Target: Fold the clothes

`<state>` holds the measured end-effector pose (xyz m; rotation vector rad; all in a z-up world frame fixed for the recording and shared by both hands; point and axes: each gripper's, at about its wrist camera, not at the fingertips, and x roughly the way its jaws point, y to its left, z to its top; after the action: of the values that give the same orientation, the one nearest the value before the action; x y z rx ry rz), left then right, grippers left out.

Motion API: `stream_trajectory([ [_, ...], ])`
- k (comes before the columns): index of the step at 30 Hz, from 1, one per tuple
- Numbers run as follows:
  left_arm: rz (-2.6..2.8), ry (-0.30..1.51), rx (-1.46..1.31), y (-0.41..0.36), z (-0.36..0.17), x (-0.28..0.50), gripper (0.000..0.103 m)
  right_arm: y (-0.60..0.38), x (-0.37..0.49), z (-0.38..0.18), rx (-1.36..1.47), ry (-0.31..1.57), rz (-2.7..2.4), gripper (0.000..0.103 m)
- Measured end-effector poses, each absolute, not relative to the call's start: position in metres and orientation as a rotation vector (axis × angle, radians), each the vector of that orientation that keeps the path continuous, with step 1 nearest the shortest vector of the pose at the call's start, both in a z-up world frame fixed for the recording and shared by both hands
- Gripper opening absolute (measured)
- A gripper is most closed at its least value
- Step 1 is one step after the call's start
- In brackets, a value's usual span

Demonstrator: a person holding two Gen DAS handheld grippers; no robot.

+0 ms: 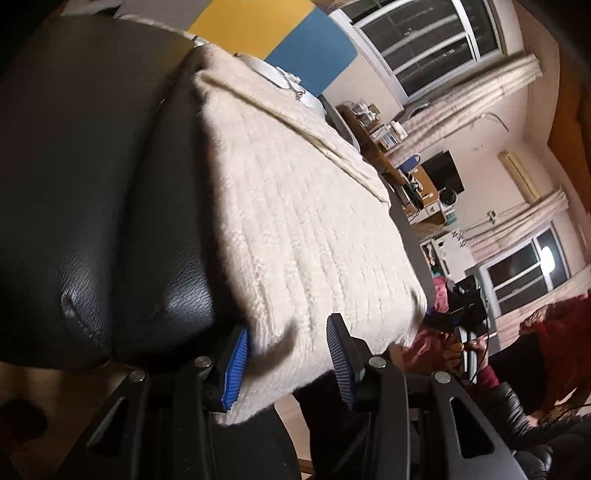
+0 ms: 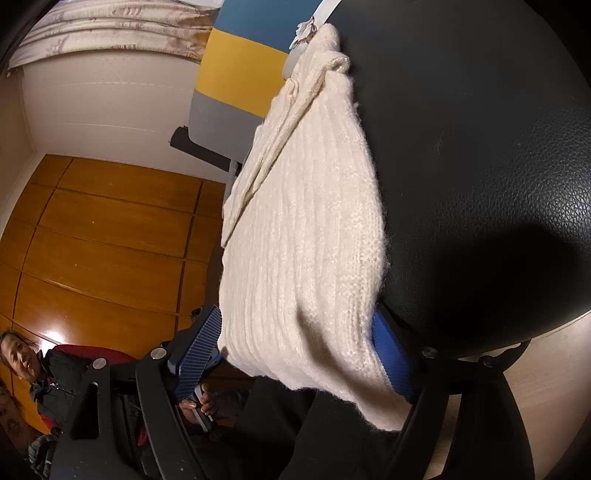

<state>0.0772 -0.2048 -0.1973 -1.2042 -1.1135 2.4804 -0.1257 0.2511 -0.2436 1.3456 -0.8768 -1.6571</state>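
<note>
A cream ribbed knit sweater (image 1: 295,221) lies folded along the edge of a black leather cushion (image 1: 92,184), and its near end hangs off toward me. My left gripper (image 1: 288,363) straddles that end. One blue pad sits between the fabric and the cushion and the other lies over the knit, with no visible squeeze. In the right wrist view the sweater (image 2: 314,240) drapes over the same cushion (image 2: 480,147). My right gripper (image 2: 295,354) stands wide around the hanging end. Its left pad is just clear of the fabric and its right pad is against it.
A person in dark red (image 1: 554,332) is at the right, one hand (image 1: 472,347) on a black gripper handle. Orange wooden panels (image 2: 110,240) fill the left of the right wrist view. A yellow and blue panel (image 1: 258,26), windows (image 1: 424,37) and a cluttered desk (image 1: 406,177) stand behind.
</note>
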Motion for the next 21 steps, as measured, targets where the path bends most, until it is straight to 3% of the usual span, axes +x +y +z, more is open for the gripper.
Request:
stream_trajectory([
  [3, 2.51, -1.091, -1.198, -0.206, -0.199, 0.085, 0.038, 0.248, -0.121, -0.238, 1.35, -0.795, -1.701, 0.081],
  [5, 2.556, -1.052, -1.177, -0.203, -0.196, 0.083, 0.035, 0.243, -0.118, -0.232, 1.364, -0.702, -1.759, 0.075],
  [7, 2.601, -1.026, -1.151, -0.203, -0.195, 0.082, 0.025, 0.238, -0.114, -0.227, 1.385, -0.606, -1.818, 0.054],
  [8, 2.612, -1.039, -1.158, -0.205, -0.196, 0.081, 0.01, 0.239, -0.114, -0.228, 1.405, -0.582, -1.831, 0.046],
  [9, 2.601, -1.079, -1.149, -0.207, -0.199, 0.081, 0.011, 0.24, -0.113, -0.23, 1.423, -0.566, -1.842, 0.03],
  [10, 2.592, -1.113, -1.143, -0.209, -0.201, 0.08, 0.011, 0.242, -0.113, -0.233, 1.44, -0.557, -1.849, 0.021],
  [17, 2.589, -1.108, -1.196, -0.208, -0.201, 0.078, 0.012, 0.255, -0.115, -0.244, 1.437, -0.648, -1.799, 0.025],
  [21, 2.602, -1.141, -1.189, -0.209, -0.202, 0.083, 0.009, 0.252, -0.107, -0.234, 1.361, -0.533, -1.812, 0.04],
])
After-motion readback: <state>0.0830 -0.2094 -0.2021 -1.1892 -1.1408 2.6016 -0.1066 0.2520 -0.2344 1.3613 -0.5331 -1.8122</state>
